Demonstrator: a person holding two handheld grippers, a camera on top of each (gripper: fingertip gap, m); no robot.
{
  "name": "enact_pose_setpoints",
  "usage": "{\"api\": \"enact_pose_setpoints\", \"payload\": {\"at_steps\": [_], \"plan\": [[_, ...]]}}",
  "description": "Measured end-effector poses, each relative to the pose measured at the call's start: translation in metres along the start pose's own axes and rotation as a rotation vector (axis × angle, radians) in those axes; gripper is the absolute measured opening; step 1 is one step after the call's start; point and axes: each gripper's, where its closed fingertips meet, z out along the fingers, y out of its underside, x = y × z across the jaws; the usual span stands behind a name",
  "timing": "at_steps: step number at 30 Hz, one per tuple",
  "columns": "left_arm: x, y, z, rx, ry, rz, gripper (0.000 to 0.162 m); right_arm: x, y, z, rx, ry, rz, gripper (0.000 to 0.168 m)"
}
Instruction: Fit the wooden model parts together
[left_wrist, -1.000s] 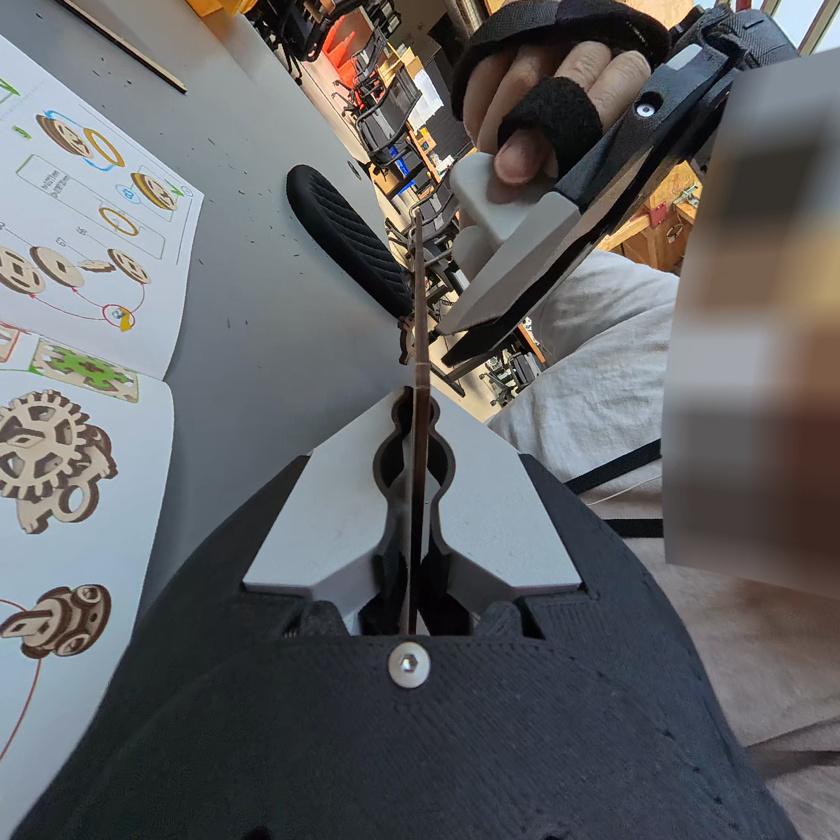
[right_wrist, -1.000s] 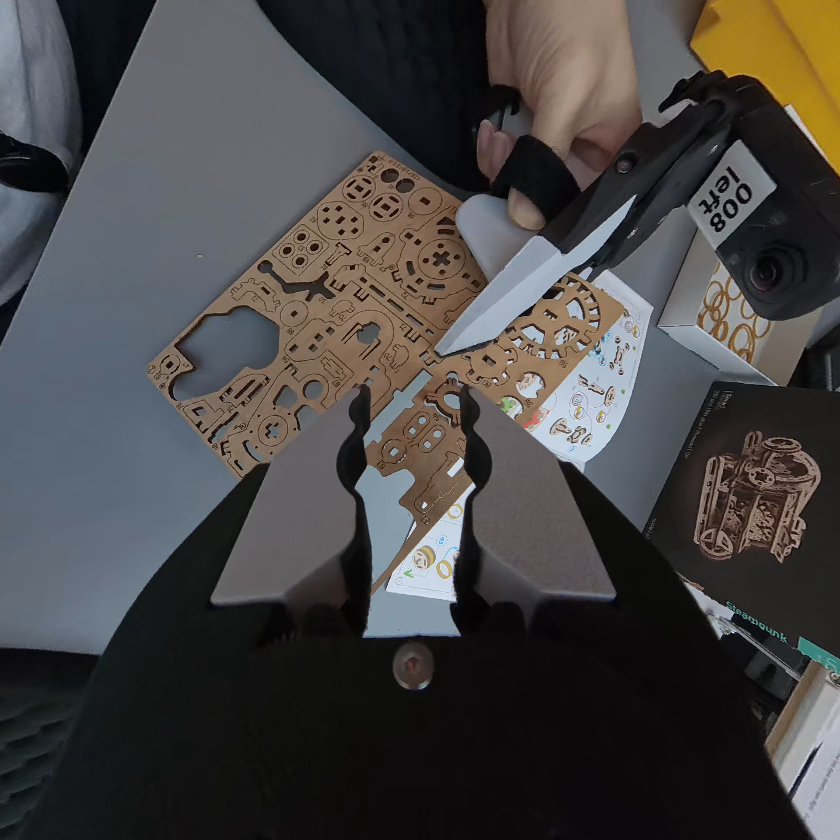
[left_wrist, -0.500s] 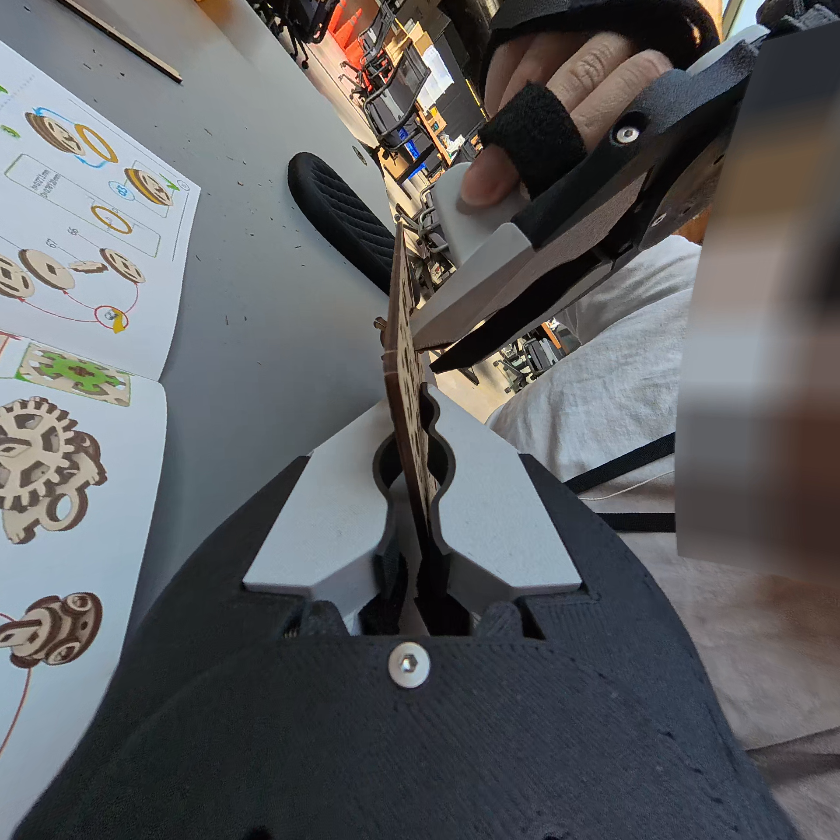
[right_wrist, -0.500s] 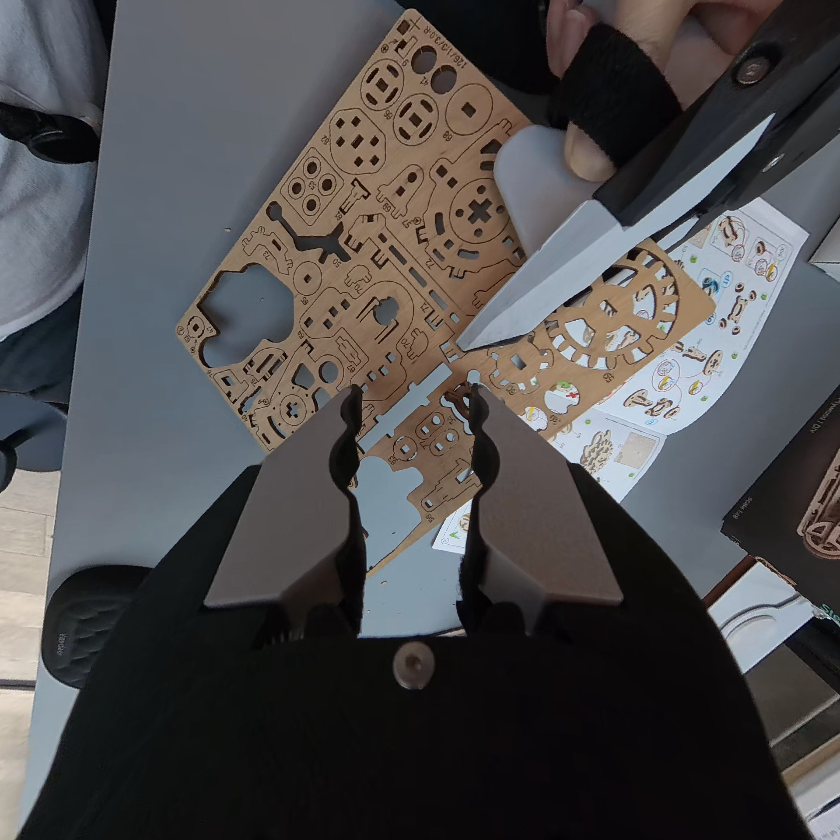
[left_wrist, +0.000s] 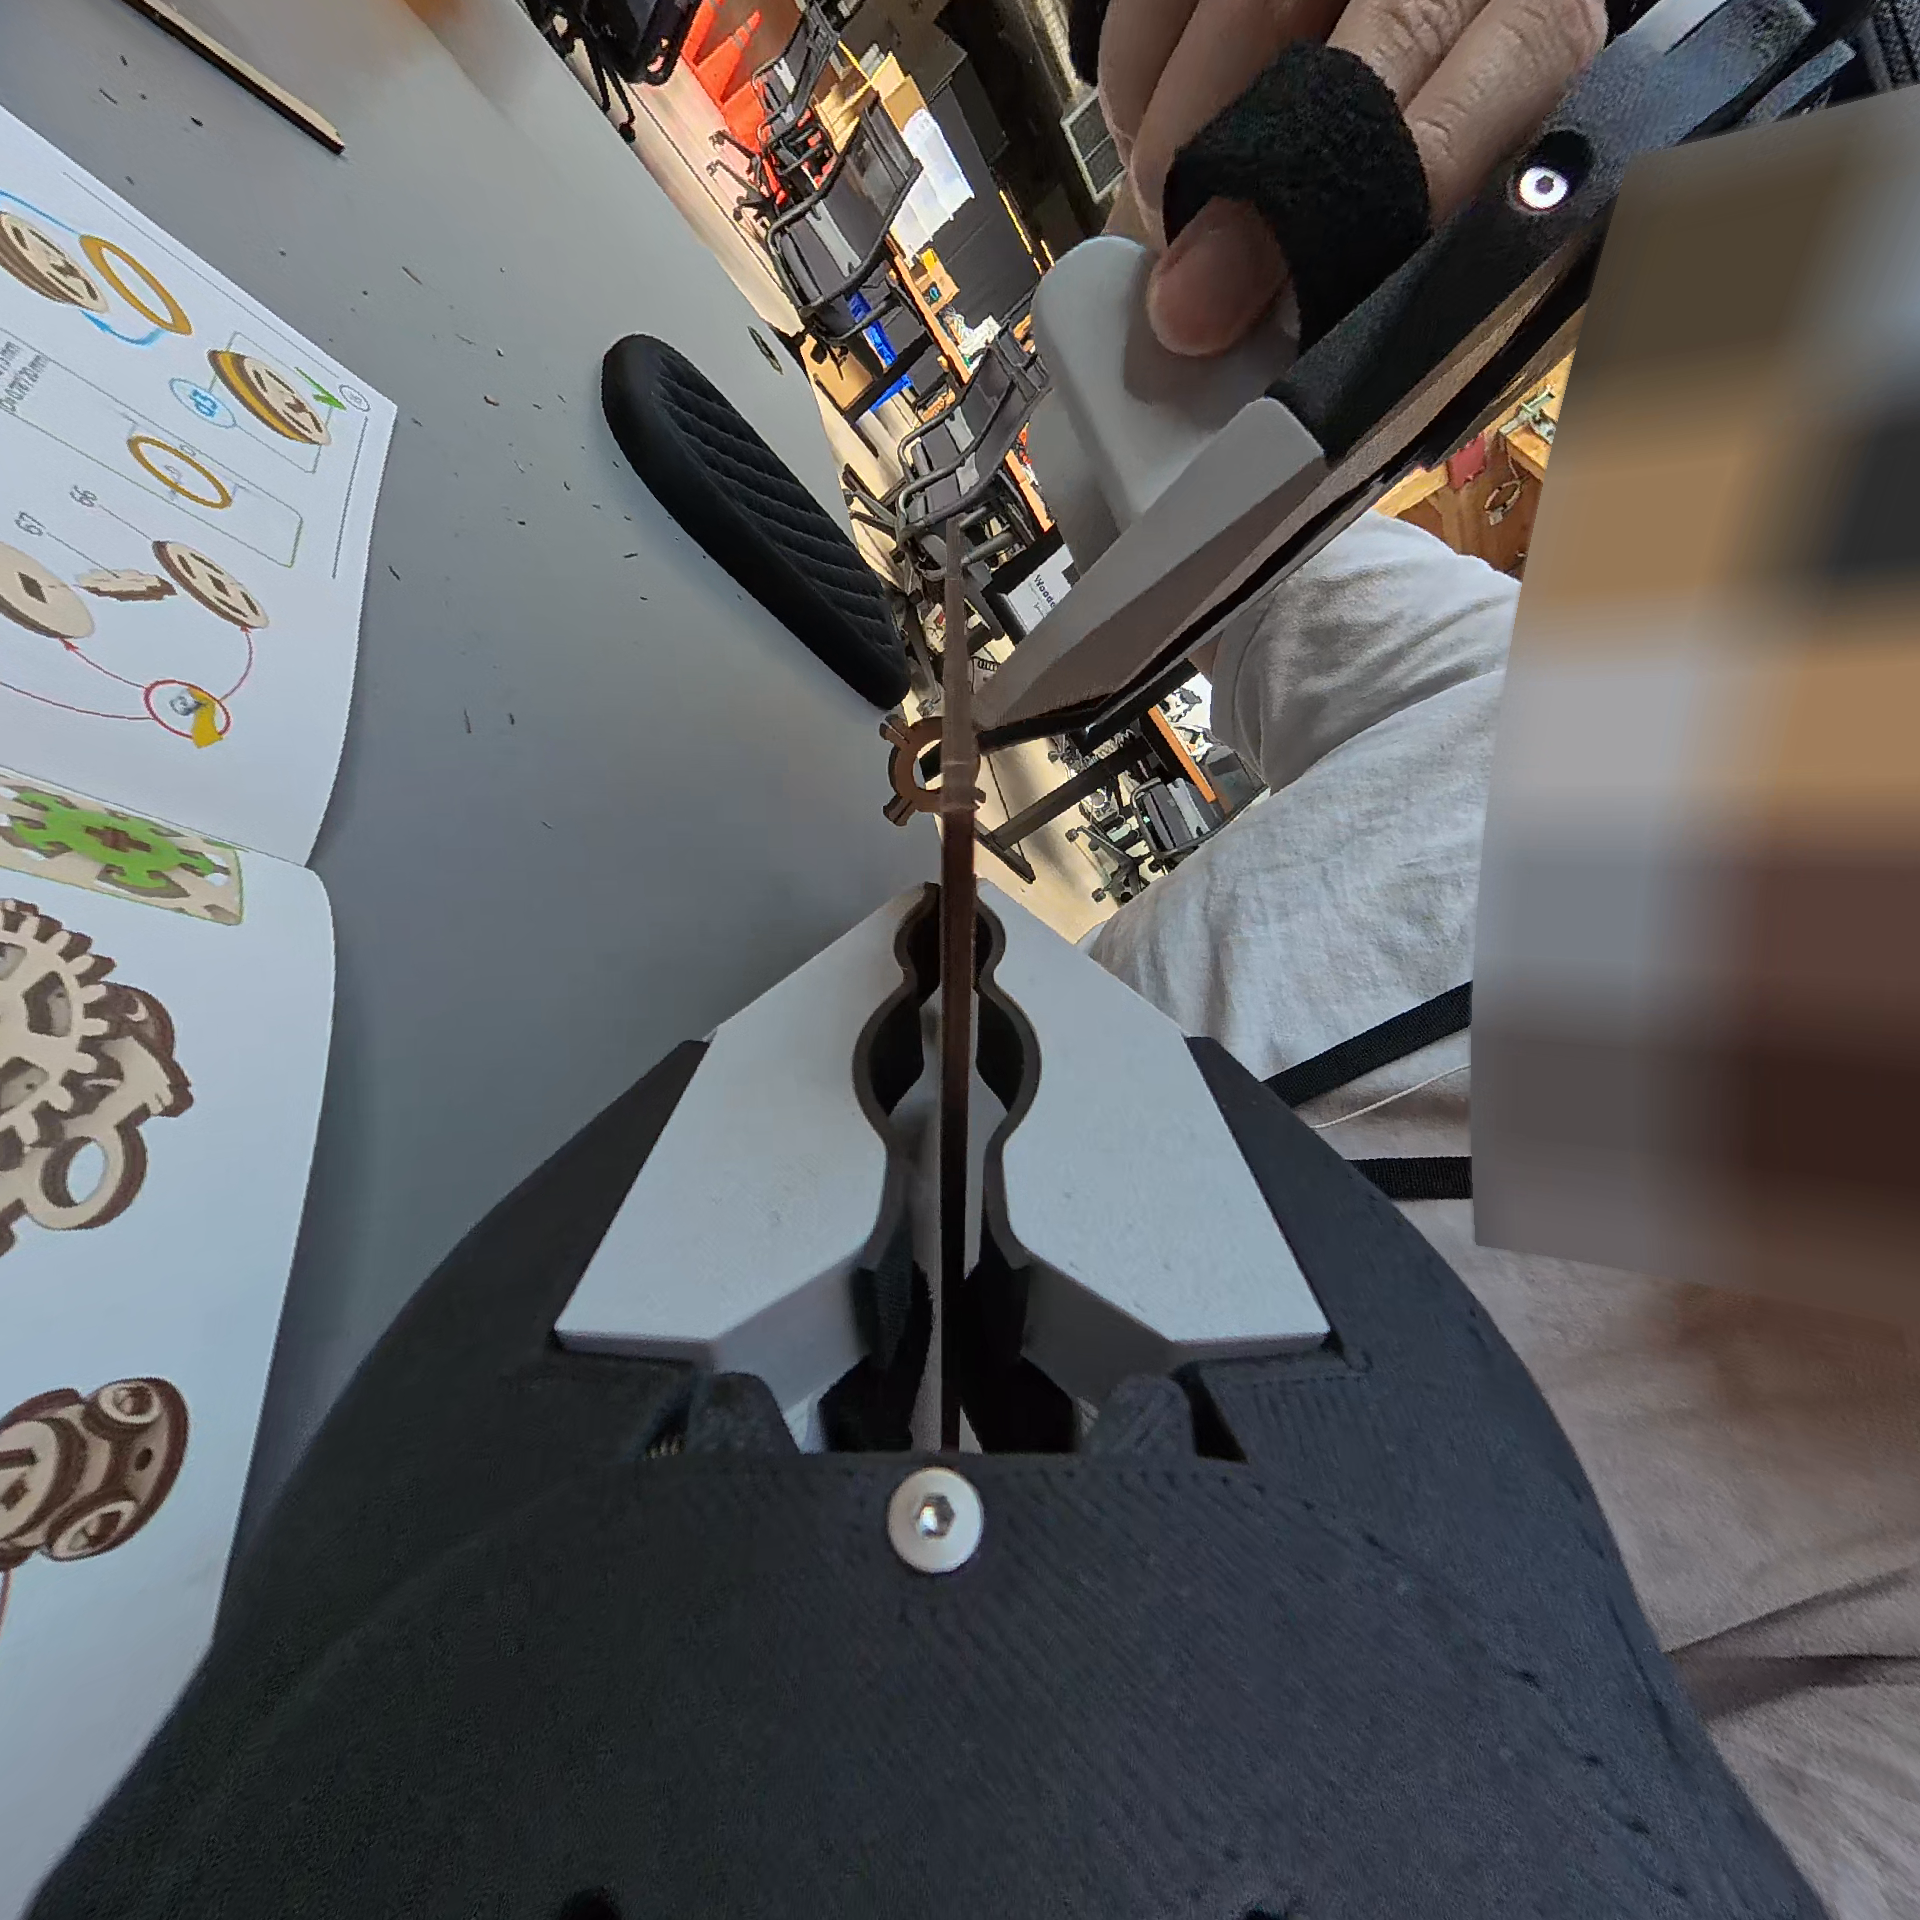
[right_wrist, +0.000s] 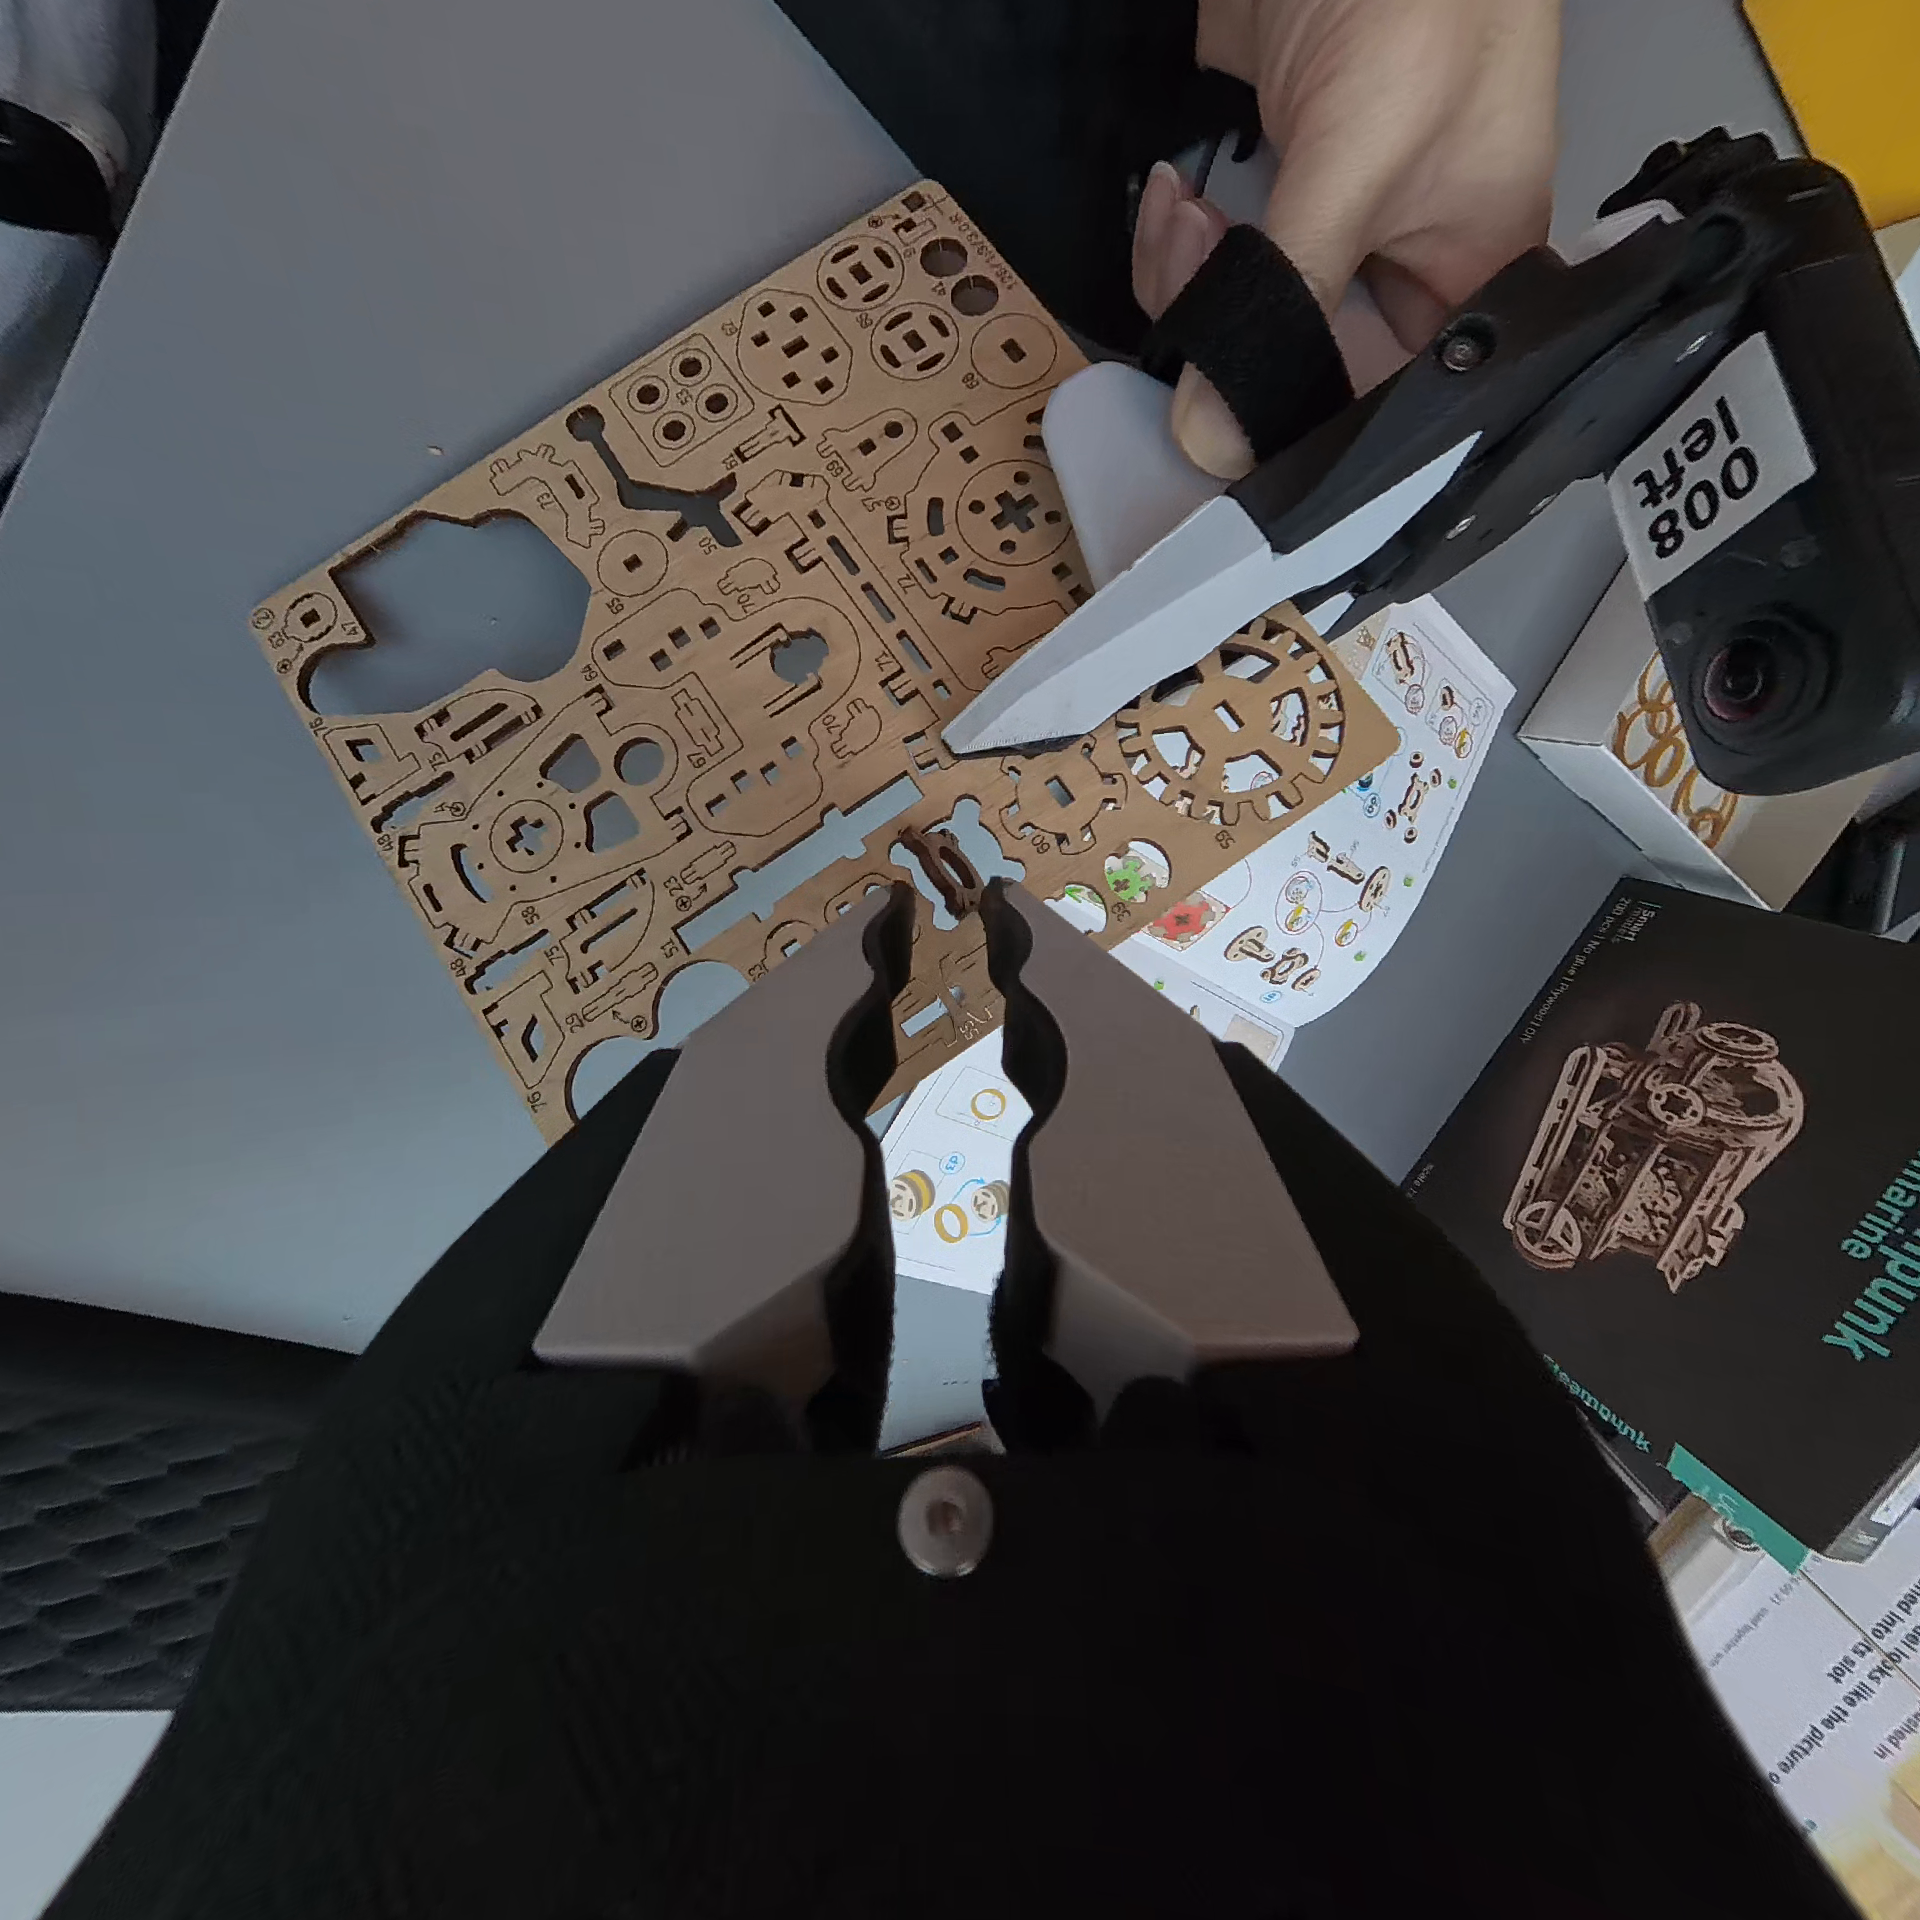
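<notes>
My left gripper (left_wrist: 951, 904) is shut on a thin laser-cut wooden sheet (left_wrist: 954, 644), seen edge-on and held above the grey table (left_wrist: 582, 727). In the right wrist view the sheet (right_wrist: 675, 665) shows flat, with several cut-out holes, and the left gripper (right_wrist: 951, 743) clamps its right part. A small dark wooden gear (right_wrist: 940, 868) stands tilted out of its slot in the sheet. My right gripper (right_wrist: 948, 896) has its jaws narrowed around this gear, with the tips touching it. In the left wrist view the gear (left_wrist: 912, 774) pokes through the sheet just below the right gripper (left_wrist: 982, 722).
An open instruction booklet (left_wrist: 156, 520) lies on the table under the sheet (right_wrist: 1299, 935). A black kit box (right_wrist: 1662, 1143) and a white box of rings (right_wrist: 1621, 727) lie to the right. A black wrist rest (left_wrist: 748, 520) lies at the table's far edge. A person's clothed lap is close by.
The right gripper's jaws have narrowed from wide open and moved onto the small gear, which now stands tilted out of the sheet. The sheet has turned back edge-on in the left wrist view.
</notes>
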Motion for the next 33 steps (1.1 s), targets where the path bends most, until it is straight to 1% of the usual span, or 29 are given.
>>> {"api": "enact_pose_setpoints", "payload": {"at_steps": [1, 4, 6, 8, 12, 14, 17, 22, 27, 33], "plan": [[0.000, 0.000, 0.000, 0.000, 0.002, 0.000, 0.001, 0.001, -0.001, 0.000, 0.000, 0.006, -0.006, 0.013], [0.001, -0.001, -0.001, 0.006, 0.005, -0.004, 0.000, 0.009, -0.005, -0.005, 0.043, 0.042, 0.029, 0.028], [0.001, -0.001, -0.001, 0.007, 0.007, -0.004, 0.000, 0.014, -0.005, -0.010, 0.089, 0.046, 0.105, 0.038], [0.000, -0.001, 0.000, 0.004, 0.005, -0.004, 0.000, 0.017, 0.000, -0.011, 0.128, 0.034, 0.191, 0.044], [0.000, 0.000, 0.000, 0.001, 0.000, 0.002, 0.001, 0.018, 0.009, -0.004, 0.170, 0.006, 0.325, 0.048], [0.000, -0.001, 0.000, 0.005, 0.001, 0.001, 0.000, 0.015, 0.007, 0.000, 0.203, -0.027, 0.372, 0.050], [0.000, 0.000, 0.000, 0.002, 0.000, 0.001, 0.000, 0.013, 0.005, 0.005, 0.228, -0.037, 0.386, 0.045], [-0.001, 0.002, 0.001, -0.011, -0.009, 0.002, 0.001, 0.014, 0.004, 0.007, 0.225, -0.048, 0.392, 0.040], [-0.002, 0.004, 0.002, -0.022, -0.015, 0.001, 0.001, 0.013, 0.005, 0.010, 0.197, -0.076, 0.407, 0.038], [-0.002, 0.005, 0.003, -0.033, -0.016, -0.002, 0.001, 0.010, 0.006, 0.012, 0.189, -0.143, 0.478, 0.037]]}}
